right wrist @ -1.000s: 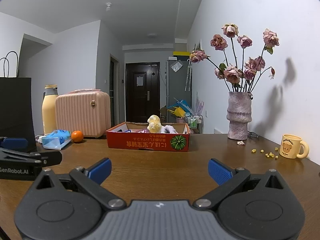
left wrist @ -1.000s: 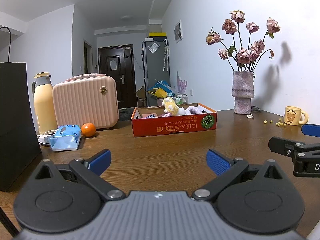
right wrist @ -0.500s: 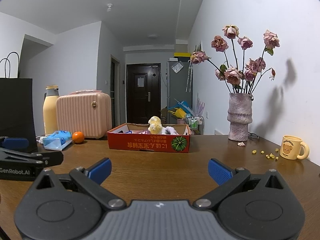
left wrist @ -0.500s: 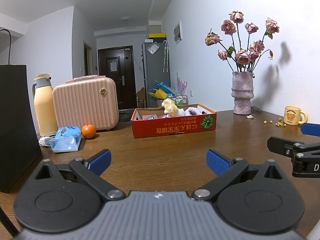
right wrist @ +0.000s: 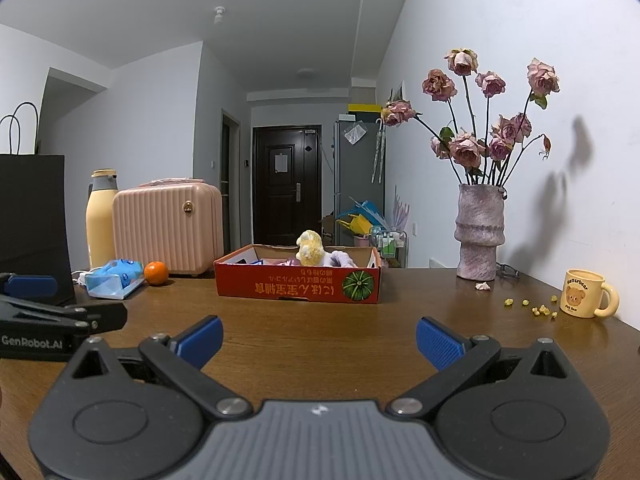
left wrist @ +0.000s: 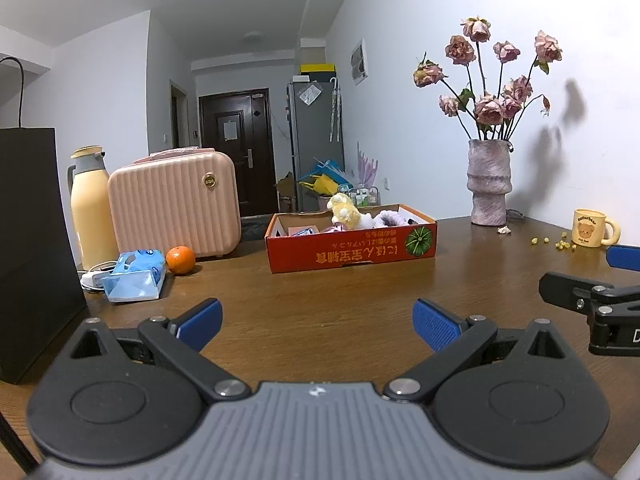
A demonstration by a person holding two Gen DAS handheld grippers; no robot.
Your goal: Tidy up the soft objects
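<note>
The left gripper (left wrist: 316, 322) and right gripper (right wrist: 318, 340) are held with fingers spread wide and nothing gripped, above the wooden table (right wrist: 320, 332)

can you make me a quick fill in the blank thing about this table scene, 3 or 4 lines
1. The yellow plush toy sits inside the red ____.
2. The orange lies beside the blue tissue pack, in front of the pink ____.
3. The dried roses stand in a ____.
4. The jaws of both the left gripper and the right gripper are ____.

Missing words: box; suitcase; vase; open
</note>
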